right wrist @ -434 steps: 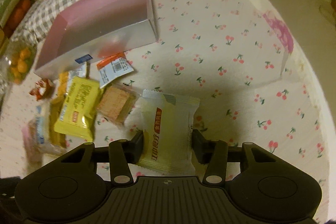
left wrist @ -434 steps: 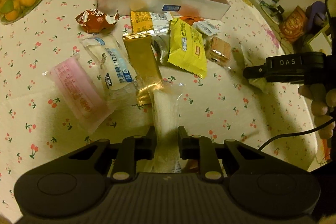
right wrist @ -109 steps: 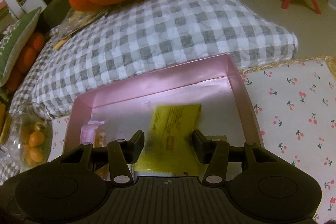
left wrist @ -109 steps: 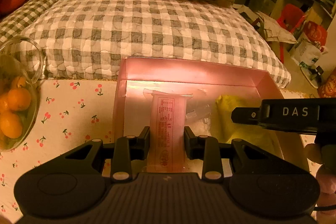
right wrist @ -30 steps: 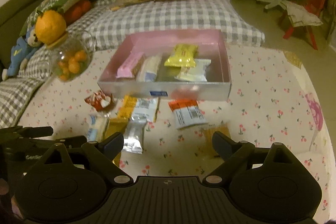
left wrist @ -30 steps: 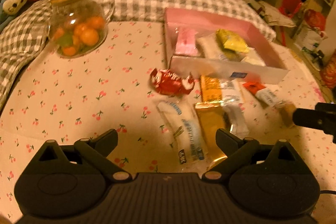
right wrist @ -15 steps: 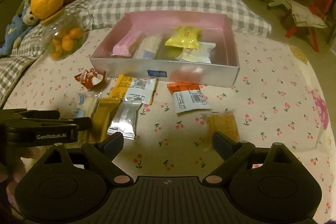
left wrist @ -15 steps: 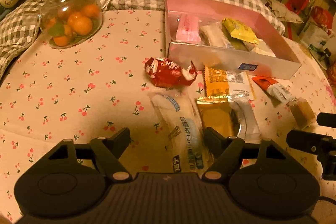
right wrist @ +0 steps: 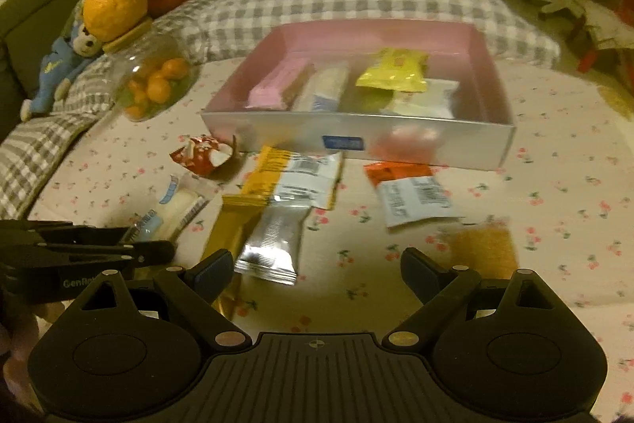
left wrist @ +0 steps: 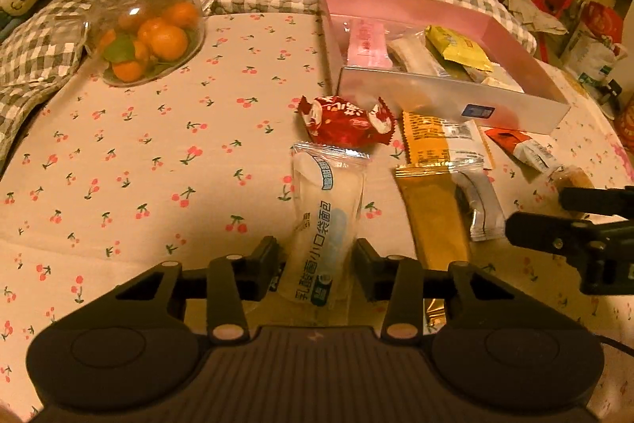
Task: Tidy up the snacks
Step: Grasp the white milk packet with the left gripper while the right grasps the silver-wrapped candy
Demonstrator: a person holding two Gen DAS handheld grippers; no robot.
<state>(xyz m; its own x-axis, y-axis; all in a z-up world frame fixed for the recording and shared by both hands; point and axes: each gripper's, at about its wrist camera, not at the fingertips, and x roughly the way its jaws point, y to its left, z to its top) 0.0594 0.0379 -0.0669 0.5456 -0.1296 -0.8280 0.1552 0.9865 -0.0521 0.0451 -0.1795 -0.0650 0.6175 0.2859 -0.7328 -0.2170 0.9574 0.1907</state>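
Two matching black handheld grippers, left gripper [left wrist: 317, 260] and right gripper [right wrist: 317, 268]: ribbed central housing, round recessed discs either side, triangular cut-out linkages with pale rivets, blue-tinged finger pads [right wrist: 210, 270], white "GenRob…" lettering on the left unit's side.

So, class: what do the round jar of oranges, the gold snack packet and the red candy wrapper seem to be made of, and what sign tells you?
Jar: probably clear glass, glossy; the fruit shows through and highlights glint on it.
Gold snack packet: likely metallised plastic film, with a satin sheen and a crimped top edge.
Red candy wrapper: thin shiny foil or plastic, creased, with jagged ends.
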